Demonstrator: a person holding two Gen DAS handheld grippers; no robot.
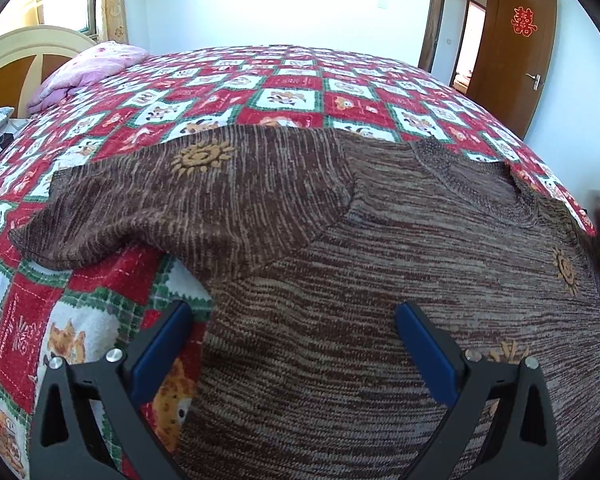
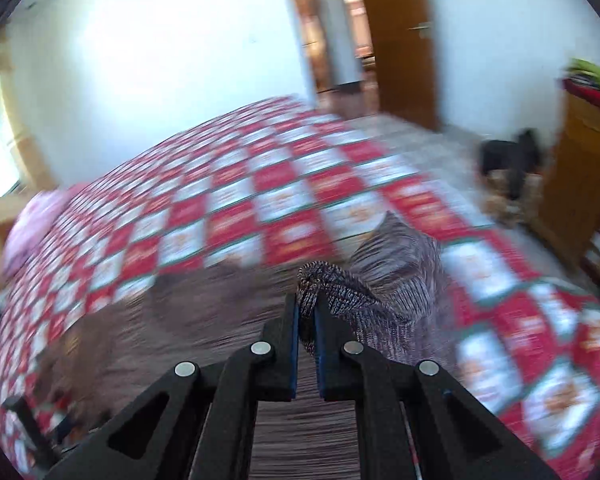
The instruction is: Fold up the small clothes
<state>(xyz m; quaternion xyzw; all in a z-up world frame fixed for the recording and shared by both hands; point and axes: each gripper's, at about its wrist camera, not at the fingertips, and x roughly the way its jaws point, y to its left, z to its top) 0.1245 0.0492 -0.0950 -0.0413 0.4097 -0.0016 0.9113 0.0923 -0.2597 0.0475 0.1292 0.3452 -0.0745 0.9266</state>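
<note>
Sweater (image 1: 380, 320) lies flat on bed (image 1: 292, 80); right gripper (image 2: 307, 312) clamped on probably its sleeve cuff for folding; left gripper (image 1: 292, 344) hovers, jaws apart.

The left claw (image 1: 292, 320) sits at the bottom centre of its frame, jaws spread wide with nothing between the blue pads. The right claw (image 2: 307, 320), at lower centre of its frame, is clamped on a fold of the sweater (image 2: 396, 276).
</note>
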